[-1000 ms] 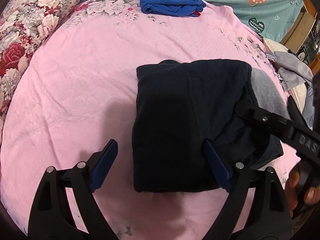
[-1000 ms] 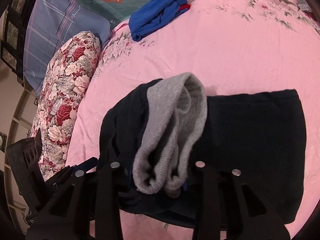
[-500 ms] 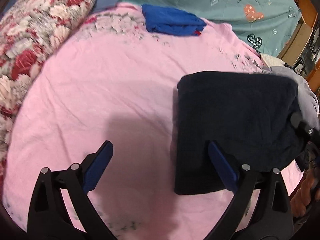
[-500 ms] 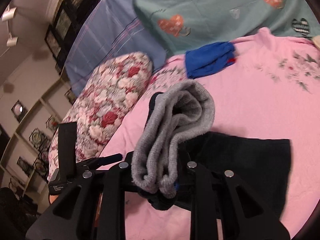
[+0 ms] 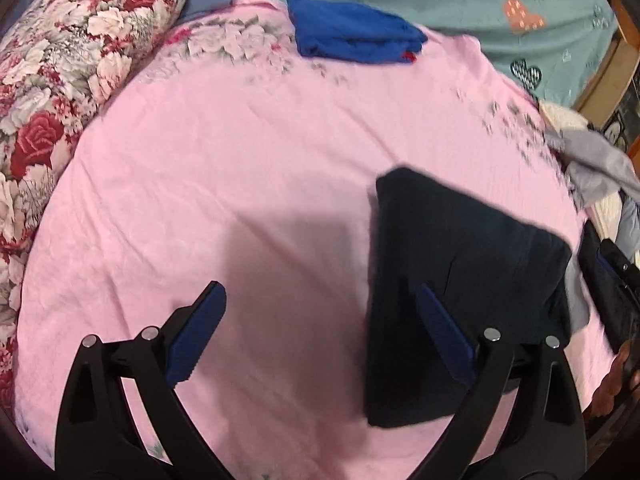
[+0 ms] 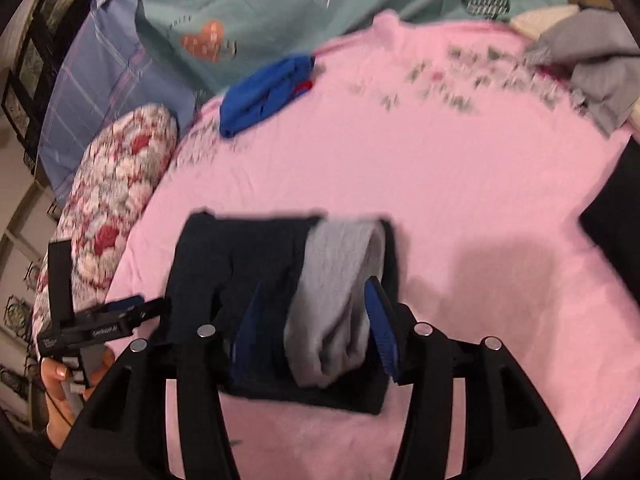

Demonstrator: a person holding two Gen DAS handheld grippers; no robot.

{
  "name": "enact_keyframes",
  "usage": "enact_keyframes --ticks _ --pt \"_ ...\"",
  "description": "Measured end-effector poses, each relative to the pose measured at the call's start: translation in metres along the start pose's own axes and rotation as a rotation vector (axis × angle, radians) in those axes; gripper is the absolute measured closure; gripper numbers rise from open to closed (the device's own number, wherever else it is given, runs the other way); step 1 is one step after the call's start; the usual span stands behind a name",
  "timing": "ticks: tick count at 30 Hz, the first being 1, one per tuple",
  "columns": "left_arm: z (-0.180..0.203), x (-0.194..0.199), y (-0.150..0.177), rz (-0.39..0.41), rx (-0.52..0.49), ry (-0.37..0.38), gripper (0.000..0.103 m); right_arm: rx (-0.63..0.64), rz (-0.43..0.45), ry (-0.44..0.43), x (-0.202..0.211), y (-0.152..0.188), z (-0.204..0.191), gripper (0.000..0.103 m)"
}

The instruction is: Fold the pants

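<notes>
**Pants: folded bundle on the pink bedspread**

Pants (image 6: 276, 280), dark navy, lay folded into a compact block on the pink bedspread (image 5: 248, 152), with the grey ribbed waistband (image 6: 336, 300) turned up at the end nearest your right tool (image 6: 312, 324). Seen from your left wrist, the same block (image 5: 460, 264) sat to the right of centre, its far corner pointing up the bed.

Right tool: its jaws had just been opening; the blue pads (image 6: 380, 328) stood either side of the waistband and dark cloth, no longer pinching them.

Left tool (image 5: 320, 332): you held it with the jaws spread wide and nothing between them. One pad hung over bare bedspread; the other overlapped the near edge of the pants, and contact could not be told.

Also on the bed: a folded blue garment (image 5: 356, 32) near the head, a floral pillow (image 5: 72, 60) at the left, a teal heart-print quilt (image 5: 480, 0) beyond, and loose grey clothing (image 6: 592, 64) at the right edge.
</notes>
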State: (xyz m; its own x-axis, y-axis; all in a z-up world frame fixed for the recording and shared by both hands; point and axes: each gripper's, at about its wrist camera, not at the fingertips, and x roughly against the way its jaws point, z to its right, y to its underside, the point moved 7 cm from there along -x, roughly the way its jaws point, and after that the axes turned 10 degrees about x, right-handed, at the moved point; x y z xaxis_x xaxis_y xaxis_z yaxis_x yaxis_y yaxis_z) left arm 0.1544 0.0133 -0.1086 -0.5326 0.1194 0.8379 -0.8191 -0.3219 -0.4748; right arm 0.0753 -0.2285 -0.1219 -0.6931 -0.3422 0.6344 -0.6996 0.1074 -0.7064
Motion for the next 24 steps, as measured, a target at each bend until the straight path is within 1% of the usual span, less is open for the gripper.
enact_keyframes --ticks 1,2,3,4,6,7,8,9,10,12,13,14,15,17,19,20,22,23,24 --pt "0.005 0.001 -0.006 0.005 0.002 0.007 0.006 -0.003 0.047 0.059 0.006 -0.009 0.006 0.052" --pt "0.012 0.001 -0.011 0.011 -0.002 0.023 0.006 -0.010 0.086 0.109 0.011 -0.015 0.009 0.058" --pt "0.022 -0.001 -0.015 0.015 -0.018 0.039 0.006 -0.018 0.118 0.104 0.013 -0.022 0.006 0.063" --pt "0.031 -0.005 -0.017 0.014 -0.031 0.041 0.006 -0.025 0.130 0.063 0.012 -0.026 0.004 0.068" --pt "0.046 -0.019 -0.019 0.007 -0.061 0.028 0.005 -0.016 0.102 -0.019 -0.002 -0.032 -0.010 0.068" --pt "0.048 -0.031 -0.020 -0.004 -0.069 -0.006 0.005 -0.002 0.083 -0.035 -0.007 -0.032 -0.012 0.068" --pt "0.048 -0.043 -0.021 -0.016 -0.069 -0.037 0.005 0.009 0.057 -0.041 -0.015 -0.031 -0.017 0.068" --pt "0.046 -0.058 -0.022 -0.038 -0.062 -0.064 0.002 0.021 0.019 -0.050 -0.027 -0.029 -0.022 0.068" --pt "0.042 -0.072 -0.022 -0.064 -0.050 -0.074 0.002 0.023 -0.005 -0.058 -0.037 -0.027 -0.024 0.068" --pt "0.038 -0.086 -0.024 -0.106 -0.011 -0.058 0.002 0.022 -0.040 -0.033 -0.056 -0.023 -0.018 0.070" --pt "0.037 -0.085 -0.025 -0.115 0.000 -0.054 0.002 0.035 -0.038 -0.006 -0.062 -0.024 -0.011 0.082" --pt "0.037 -0.080 -0.025 -0.112 -0.002 -0.052 0.002 0.044 -0.025 0.027 -0.067 -0.026 -0.003 0.097" --pt "0.036 -0.073 -0.025 -0.101 -0.007 -0.054 0.002 0.027 -0.029 0.051 -0.072 -0.026 0.007 0.097" --pt "0.031 -0.058 -0.024 -0.076 -0.002 -0.055 0.002 -0.021 -0.031 0.003 -0.070 -0.025 0.011 0.097" --pt "0.021 -0.043 -0.018 -0.074 0.033 -0.033 0.002 -0.006 -0.021 -0.017 -0.056 -0.024 0.004 0.092" --pt "0.017 -0.035 -0.012 -0.077 0.053 -0.007 0.002 -0.005 -0.011 -0.035 -0.046 -0.022 0.000 0.084" --pt "0.015 -0.028 -0.002 -0.077 0.057 0.025 0.002 -0.014 0.012 -0.077 -0.023 -0.013 -0.009 0.070" --pt "0.015 -0.028 0.003 -0.080 0.043 0.022 0.002 -0.017 0.029 -0.094 -0.013 -0.008 -0.013 0.070" --pt "0.014 -0.031 0.009 -0.082 0.024 0.000 0.002 -0.014 0.034 -0.133 -0.006 -0.001 -0.020 0.070"
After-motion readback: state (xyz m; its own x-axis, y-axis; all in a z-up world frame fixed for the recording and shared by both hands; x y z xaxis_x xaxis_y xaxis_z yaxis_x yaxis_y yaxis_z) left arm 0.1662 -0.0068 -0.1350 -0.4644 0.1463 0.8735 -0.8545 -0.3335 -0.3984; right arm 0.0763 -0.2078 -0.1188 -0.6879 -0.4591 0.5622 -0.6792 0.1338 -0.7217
